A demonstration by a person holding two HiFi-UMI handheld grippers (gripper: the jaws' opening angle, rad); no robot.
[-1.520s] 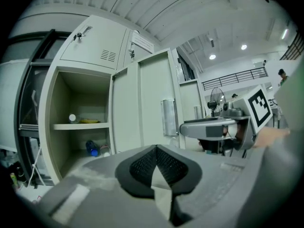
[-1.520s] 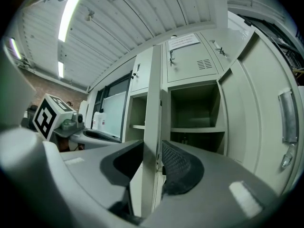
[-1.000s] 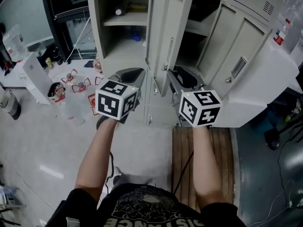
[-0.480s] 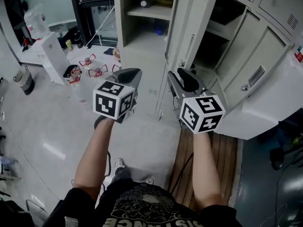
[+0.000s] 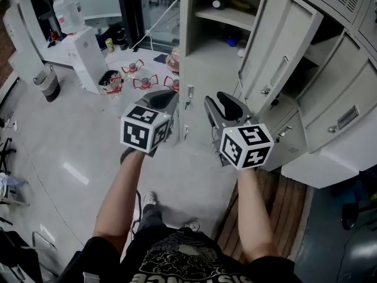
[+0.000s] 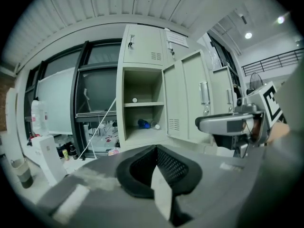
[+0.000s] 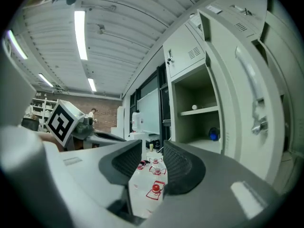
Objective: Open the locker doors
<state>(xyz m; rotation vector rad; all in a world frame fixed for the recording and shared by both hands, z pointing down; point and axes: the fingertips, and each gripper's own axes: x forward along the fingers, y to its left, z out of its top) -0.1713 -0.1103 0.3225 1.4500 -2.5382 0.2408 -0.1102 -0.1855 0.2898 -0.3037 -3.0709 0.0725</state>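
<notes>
By the lockers point(image 5: 283, 34), left tool point(image 5: 165, 96) parallels right tool point(image 5: 217, 101).

A pale glossy floor point(image 5: 65, 128) is seen, with wooden boards point(image 5: 290, 212) laid alongside; a ribbed ceiling point(image 7: 123, 23) is lit by strip lights point(image 7: 80, 34).

Pale grey metal locker doors point(image 5: 281, 52), two lower swung wide open, upper doors point(image 6: 142, 44) shut.

Lockers point(image 5: 277, 46) of smooth painted metal, pale with a satin sheen; door handles point(image 7: 249, 80) shiny bare metal. Before the lockers, glossy floor point(image 5: 65, 140); at their foot, rough wooden slats point(image 5: 288, 217). Right gripper point(image 7: 152, 148): matt grey plastic, ribbed black pads point(image 7: 179, 167).
</notes>
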